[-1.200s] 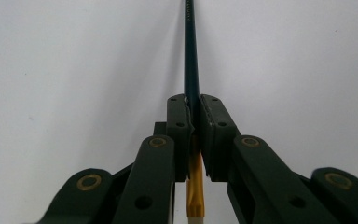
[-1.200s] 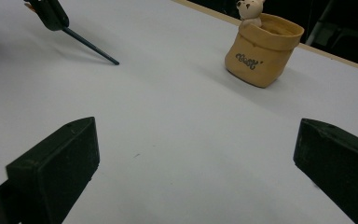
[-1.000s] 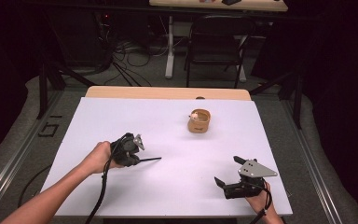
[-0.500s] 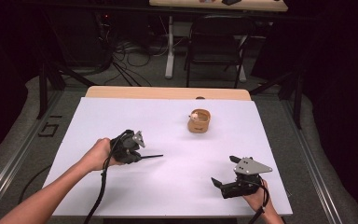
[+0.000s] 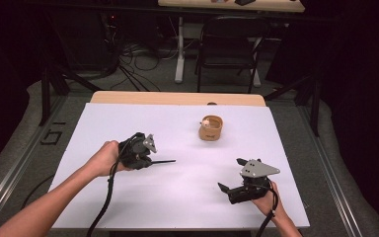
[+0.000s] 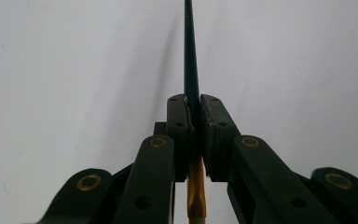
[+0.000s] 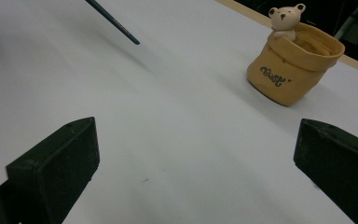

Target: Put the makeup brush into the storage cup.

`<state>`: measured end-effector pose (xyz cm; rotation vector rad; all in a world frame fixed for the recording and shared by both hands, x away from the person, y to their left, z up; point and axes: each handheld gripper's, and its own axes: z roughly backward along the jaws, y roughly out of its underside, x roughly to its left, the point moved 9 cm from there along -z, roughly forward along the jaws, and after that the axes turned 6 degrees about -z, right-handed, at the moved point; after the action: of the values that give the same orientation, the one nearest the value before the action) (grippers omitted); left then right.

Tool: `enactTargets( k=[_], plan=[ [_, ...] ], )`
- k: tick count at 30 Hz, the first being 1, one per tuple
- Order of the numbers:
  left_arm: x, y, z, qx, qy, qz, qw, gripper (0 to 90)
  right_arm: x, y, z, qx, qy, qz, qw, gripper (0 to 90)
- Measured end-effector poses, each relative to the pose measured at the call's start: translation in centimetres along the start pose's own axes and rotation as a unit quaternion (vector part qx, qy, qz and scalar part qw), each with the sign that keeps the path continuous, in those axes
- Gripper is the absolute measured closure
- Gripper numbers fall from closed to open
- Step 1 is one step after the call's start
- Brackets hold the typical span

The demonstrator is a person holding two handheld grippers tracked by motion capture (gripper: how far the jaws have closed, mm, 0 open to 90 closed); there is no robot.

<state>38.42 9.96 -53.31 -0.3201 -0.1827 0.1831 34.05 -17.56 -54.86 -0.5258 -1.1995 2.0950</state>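
My left gripper (image 5: 150,161) (image 6: 193,105) sits at the table's left-middle, shut on a thin dark brush (image 5: 164,161) (image 6: 189,56). The brush points right across the table, and its gold ferrule and pale end stick out behind the jaws. Its tip (image 7: 114,22) also crosses the top left of the right gripper view. A tan pot (image 5: 210,128) (image 7: 291,65) with a small bear figure (image 7: 286,18) on its rim stands upright toward the back right. My right gripper (image 5: 228,174) (image 7: 196,149) rests near the front right, open and empty, facing the pot.
The white table top (image 5: 177,197) has a wooden strip (image 5: 177,98) along its far edge. Behind the table stand a black chair (image 5: 227,44) and a desk leg, with cables on the floor.
My right gripper has shifted a little to the left, still open. The left gripper and its brush have lifted slightly but stay in nearly the same place.
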Motion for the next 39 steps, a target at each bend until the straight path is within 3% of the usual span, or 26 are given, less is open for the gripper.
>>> enactTargets(
  k=[6,12,16,22,31,36,37,38,39],
  plan=[
    [-0.4,-1.2,0.5,-0.006,0.004,-0.013,0.9999,83.3,0.8,-0.7,-0.7,0.001,-0.012,0.018,0.9998,0.0],
    [-0.9,-2.1,0.1,-0.009,0.011,-0.024,0.9996,83.3,1.9,-1.5,-2.0,0.021,-0.034,0.049,0.9980,0.0],
    [-1.1,-2.8,-0.1,-0.011,0.021,-0.037,0.9990,83.3,3.1,-2.4,-3.8,0.030,-0.055,0.078,0.9950,0.0],
    [-1.1,-3.3,-0.8,-0.012,0.030,-0.038,0.9988,83.3,3.8,-3.5,-6.2,0.037,-0.058,0.106,0.9920,0.0],
    [-1.4,-4.1,-1.1,-0.010,0.035,-0.047,0.9982,83.3,4.7,-4.0,-9.1,0.051,-0.068,0.123,0.9888,0.0],
    [-1.5,-4.4,-1.2,-0.006,0.039,-0.054,0.9978,83.3,4.6,-4.0,-10.1,0.054,-0.057,0.128,0.9886,20.9],
    [-1.5,-4.5,-1.2,-0.006,0.042,-0.055,0.9976,83.3,4.7,-3.9,-10.4,0.055,-0.056,0.133,0.9880,28.7],
    [-1.5,-4.5,-1.2,-0.006,0.042,-0.055,0.9976,83.3,4.7,-3.9,-10.4,0.055,-0.056,0.133,0.9880,28.7],
    [-1.5,-4.6,-1.3,-0.007,0.040,-0.056,0.9976,83.3,4.7,-3.8,-10.6,0.060,-0.058,0.140,0.9866,36.9]
  ],
)
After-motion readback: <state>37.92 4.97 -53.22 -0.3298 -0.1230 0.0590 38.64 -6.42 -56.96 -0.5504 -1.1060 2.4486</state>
